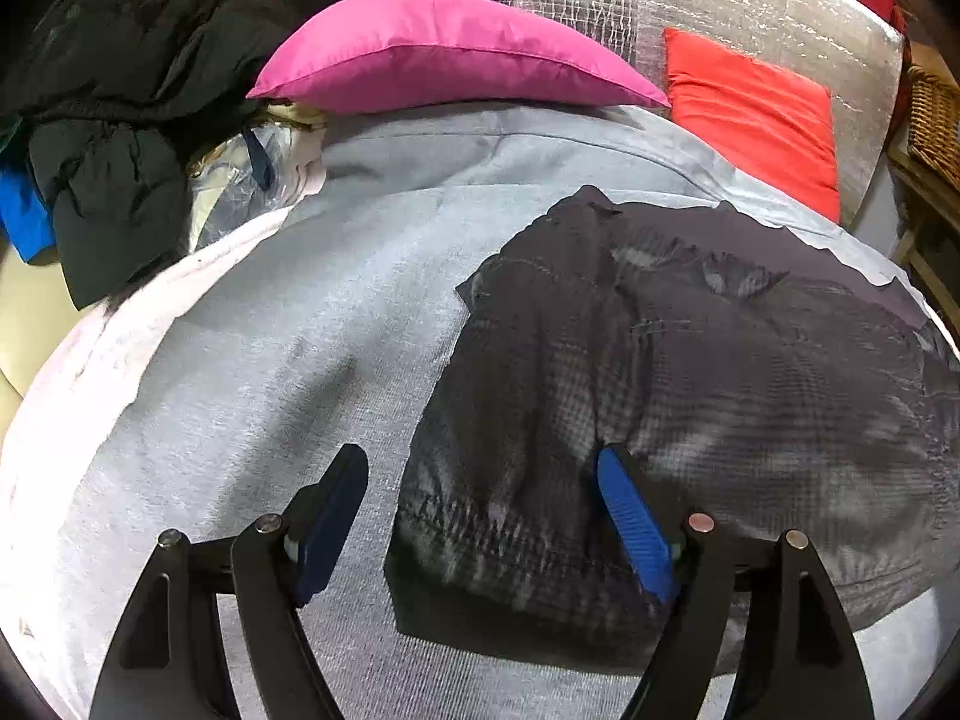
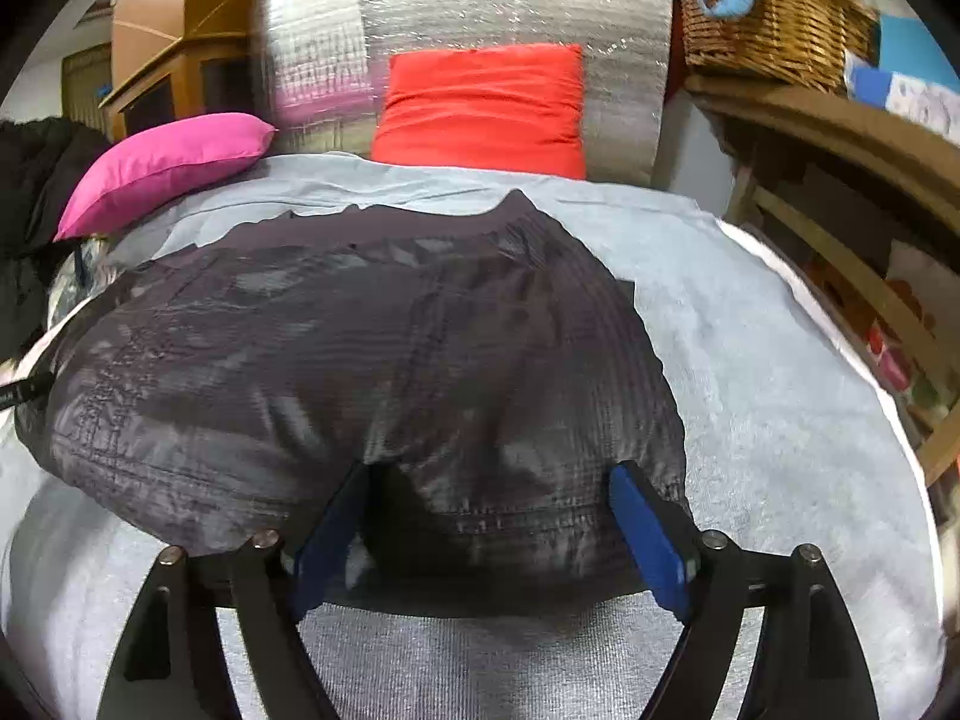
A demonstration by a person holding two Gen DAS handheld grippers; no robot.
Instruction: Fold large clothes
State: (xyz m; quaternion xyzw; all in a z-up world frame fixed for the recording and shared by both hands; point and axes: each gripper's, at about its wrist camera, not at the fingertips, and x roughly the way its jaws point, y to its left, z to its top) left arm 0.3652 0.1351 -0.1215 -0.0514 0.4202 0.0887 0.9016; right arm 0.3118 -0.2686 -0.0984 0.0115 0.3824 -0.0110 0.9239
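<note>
A dark grey quilted jacket (image 1: 690,390) lies bunched on a light grey blanket (image 1: 270,360) over the bed. My left gripper (image 1: 483,480) is open, its jaws spread over the jacket's near left hem, the right finger (image 1: 636,528) resting on the fabric. In the right wrist view the jacket (image 2: 360,348) fills the middle. My right gripper (image 2: 489,498) is open, its jaws straddling the jacket's near edge, with fabric bulging between them and over the left finger (image 2: 330,534).
A pink pillow (image 1: 450,54) and a red cushion (image 1: 756,114) lie at the far end against a silver foil panel (image 2: 468,0). A pile of black clothes (image 1: 114,120) sits at the far left. A wicker basket (image 2: 780,18) stands on a wooden shelf (image 2: 840,138) at the right.
</note>
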